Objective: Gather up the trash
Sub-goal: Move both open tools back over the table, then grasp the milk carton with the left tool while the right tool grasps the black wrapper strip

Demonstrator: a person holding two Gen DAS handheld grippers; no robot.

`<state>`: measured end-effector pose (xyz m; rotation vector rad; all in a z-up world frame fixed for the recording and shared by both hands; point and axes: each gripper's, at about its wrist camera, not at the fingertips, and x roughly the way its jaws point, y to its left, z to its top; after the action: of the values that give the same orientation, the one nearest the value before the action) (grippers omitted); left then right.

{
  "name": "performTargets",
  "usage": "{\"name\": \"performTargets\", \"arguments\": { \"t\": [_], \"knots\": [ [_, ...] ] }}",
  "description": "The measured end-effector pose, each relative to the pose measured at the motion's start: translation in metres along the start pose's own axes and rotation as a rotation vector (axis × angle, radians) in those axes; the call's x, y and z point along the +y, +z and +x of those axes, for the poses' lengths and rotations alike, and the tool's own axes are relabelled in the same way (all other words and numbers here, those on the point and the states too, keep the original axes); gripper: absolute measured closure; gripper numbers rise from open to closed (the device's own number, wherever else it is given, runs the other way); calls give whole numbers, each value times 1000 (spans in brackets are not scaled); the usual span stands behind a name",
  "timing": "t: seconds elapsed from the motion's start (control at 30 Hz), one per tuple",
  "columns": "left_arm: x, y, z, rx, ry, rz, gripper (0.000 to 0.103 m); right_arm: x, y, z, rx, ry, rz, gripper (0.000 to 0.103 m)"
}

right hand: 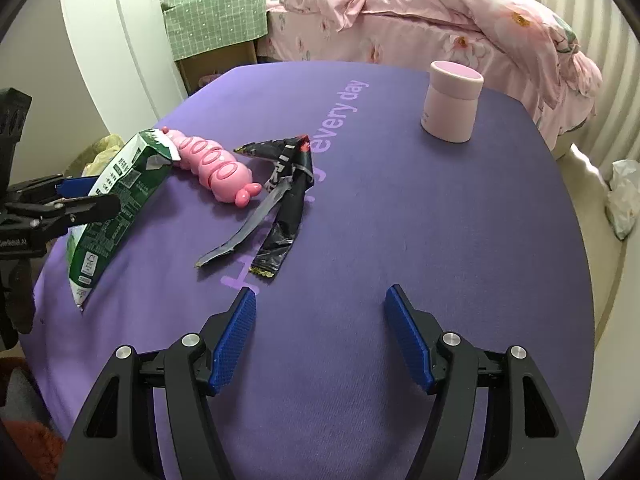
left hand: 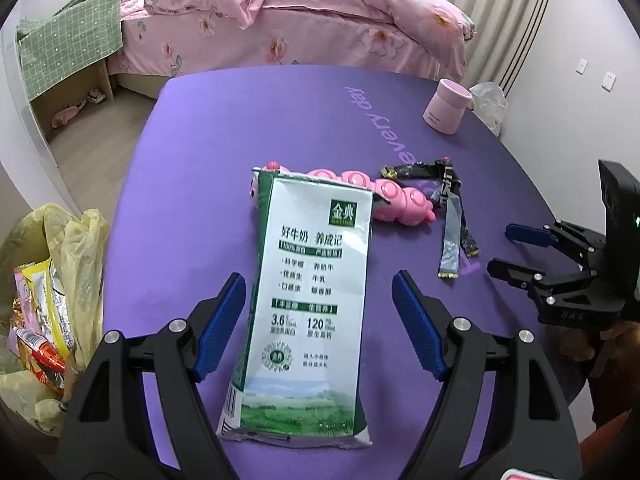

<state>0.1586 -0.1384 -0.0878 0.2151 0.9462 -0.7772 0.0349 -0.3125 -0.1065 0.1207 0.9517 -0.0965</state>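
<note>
the left gripper (left hand: 318, 326) is hanging over the milk carton (left hand: 310, 308), its jaws standing apart on either side without pressing it. the right gripper (right hand: 320, 340) is gaping wide over bare purple table (right hand: 440, 240). beyond, a torn black wrapper (right hand: 286, 200) is lying just beside a pink toy (right hand: 218, 168); farther off, a pink cup (right hand: 452, 100) is standing. a yellow trash bag (left hand: 60, 280) is sitting off the table's left edge.

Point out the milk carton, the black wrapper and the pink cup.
milk carton (left hand: 312, 300): left wrist view, middle of its printed white face.
black wrapper (right hand: 286, 216): right wrist view, middle of the crumpled black strip.
pink cup (right hand: 450, 110): right wrist view, its side wall.
</note>
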Motion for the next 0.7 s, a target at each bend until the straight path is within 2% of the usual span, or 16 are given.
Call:
{"name": "performTargets", "arguments": {
  "t": [0.1, 0.23, 0.4, 0.47, 0.53, 0.57, 0.6, 0.67, 0.7],
  "knots": [
    [8, -3, -2, -5, 25, -17, 31, -3, 4, -7, -29, 38, 39, 39],
    [22, -4, -10, -20, 37, -62, 31, -3, 23, -15, -90, 32, 59, 39],
    [26, -6, -23, -47, 10, -77, 31, 6, 55, 3, -80, -15, 75, 39],
    [28, -8, -26, -50, -6, -77, 31, 7, 64, 12, -102, -5, 83, 39],
    [28, -8, -26, -45, -20, -78, 31, 8, 70, 24, -95, 10, 98, 47],
    [28, -8, -26, -42, -26, -78, 31, 8, 72, 29, -79, 18, 109, 60],
    [28, -8, -26, -42, -32, -77, 31, 6, 73, 34, -62, 48, 124, 66],
    [27, -8, -25, -43, -43, -77, 31, 4, 72, 39, -46, 88, 149, 68],
    [27, -7, -25, -43, -48, -77, 31, 3, 71, 40, -48, 103, 154, 77]
  ]
}}
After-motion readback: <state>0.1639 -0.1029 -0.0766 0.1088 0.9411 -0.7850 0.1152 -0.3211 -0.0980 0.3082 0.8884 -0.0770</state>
